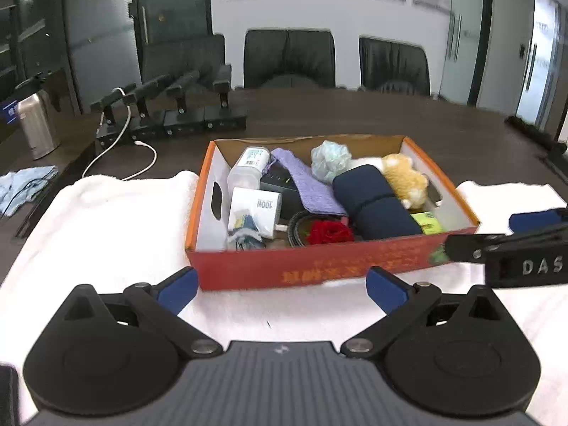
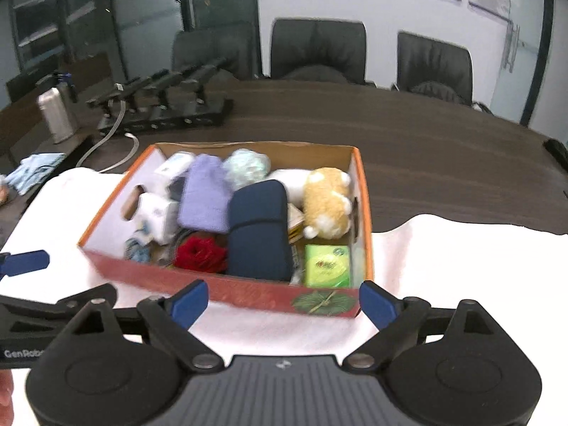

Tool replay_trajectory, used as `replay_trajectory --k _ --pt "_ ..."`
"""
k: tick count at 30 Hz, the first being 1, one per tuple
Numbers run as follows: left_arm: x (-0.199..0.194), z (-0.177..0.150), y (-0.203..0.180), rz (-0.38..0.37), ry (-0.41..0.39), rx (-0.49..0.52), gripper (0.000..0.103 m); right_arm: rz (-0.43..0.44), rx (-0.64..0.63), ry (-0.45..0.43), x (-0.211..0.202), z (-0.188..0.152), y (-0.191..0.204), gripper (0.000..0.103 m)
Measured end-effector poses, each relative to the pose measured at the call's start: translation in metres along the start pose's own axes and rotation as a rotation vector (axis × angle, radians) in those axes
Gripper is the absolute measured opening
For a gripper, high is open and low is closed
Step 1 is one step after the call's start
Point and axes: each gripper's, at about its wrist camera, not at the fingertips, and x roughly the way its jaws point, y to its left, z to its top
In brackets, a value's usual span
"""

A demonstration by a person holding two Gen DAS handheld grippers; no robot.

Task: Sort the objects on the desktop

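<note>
I find red-and-orange cardboard box (image 1: 319, 266) packed with sorted items, resting on white towel (image 1: 106, 234). Left gripper (image 1: 282, 289) and right gripper (image 2: 282, 303) both released, empty, near its front wall. Box looks light, walls flexible; I advise gripping side handle cut-outs.

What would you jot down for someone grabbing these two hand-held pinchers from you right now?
Left gripper: open, empty, in front of the box.
Right gripper: open, empty, also in front of the box.
Cardboard box sits on the white towel and holds everything: orange plush toy, navy case, purple pouch, red flower, green packet, white charger, clear bottle, pale blue puff.
Done: items look gathered in the box.
Left: nothing loose shows on the towel; check for stragglers.
</note>
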Motion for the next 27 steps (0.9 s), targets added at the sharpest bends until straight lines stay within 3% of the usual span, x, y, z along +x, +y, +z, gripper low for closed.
replay_trajectory --k 5,11,16,22,25,27 --pt "-0.029 -0.049 0.003 -0.021 -0.071 -0.052 0.103 0.016 0.011 -0.121 -0.034 -0.054 0.01 0.093" --pt "-0.038 -0.116 0.015 -0.022 -0.074 -0.137 0.103 0.071 -0.007 -0.161 -0.052 -0.128 0.016 0.094" --pt "-0.042 -0.155 0.013 0.028 -0.09 -0.087 0.103 0.039 -0.016 -0.16 -0.049 -0.177 0.027 0.094" --pt "-0.034 -0.175 0.007 -0.008 -0.049 -0.034 0.103 0.014 -0.03 -0.17 -0.038 -0.205 0.033 0.094" --pt "-0.034 -0.174 0.004 -0.032 -0.054 -0.017 0.103 0.016 0.008 -0.131 -0.028 -0.206 0.026 0.095" --pt "-0.029 -0.174 0.0 -0.008 -0.032 -0.009 0.103 0.031 0.028 -0.134 -0.027 -0.205 0.023 0.101"
